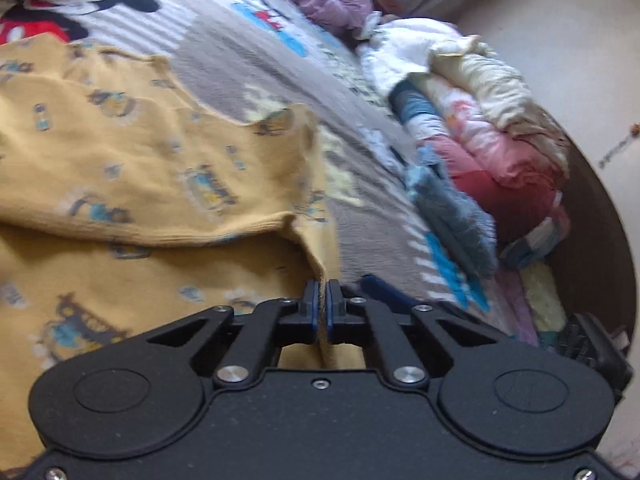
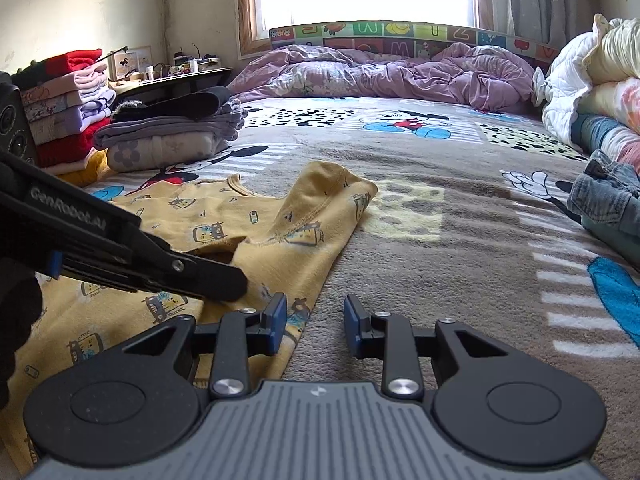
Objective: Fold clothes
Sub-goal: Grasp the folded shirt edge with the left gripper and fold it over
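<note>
A yellow child's garment printed with small cartoon vehicles lies rumpled on the cartoon-mouse blanket. My left gripper is shut on a raised fold at the garment's right edge, and the cloth runs up between its blue pads. In the right wrist view the same garment lies left of centre, with the left gripper reaching in from the left and pinching it. My right gripper stands open just right of that spot. Its left finger is over the garment's hem, its right finger is over the blanket, and nothing is gripped.
Stacks of folded clothes and a grey folded pile sit at the bed's left. A purple quilt lies along the far edge. Rolled bedding and denim line the right side.
</note>
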